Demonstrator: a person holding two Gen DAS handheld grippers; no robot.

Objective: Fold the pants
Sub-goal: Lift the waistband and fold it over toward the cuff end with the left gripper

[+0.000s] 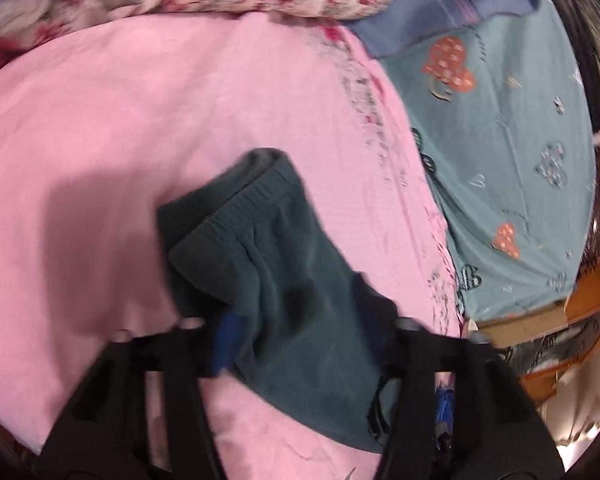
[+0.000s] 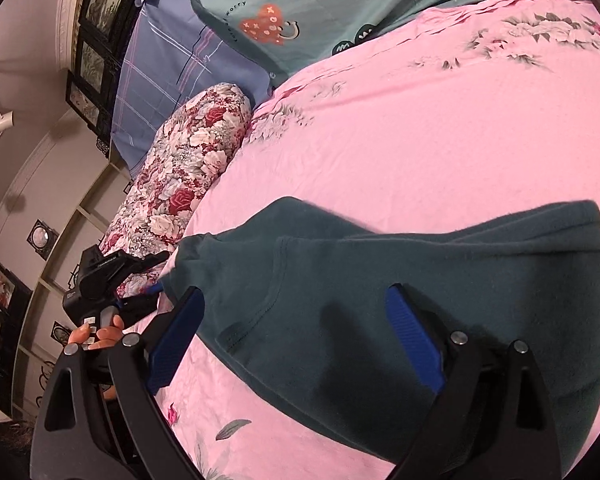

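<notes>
Both grippers, left [image 1: 300, 328] and right [image 2: 296, 340], spread over dark-green pants [image 2: 420, 300] mid-frame; pinching nothing, probably releasing to flatten the fold.

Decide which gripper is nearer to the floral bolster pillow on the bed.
Left. The left gripper is right beside the floral bolster pillow, at the pants' end. The right gripper sits farther off, over the pants' middle.

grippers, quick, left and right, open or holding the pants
Left gripper: open, pants lie between its fingers, not pinched.
Right gripper: open above the pants, holding nothing.
</notes>
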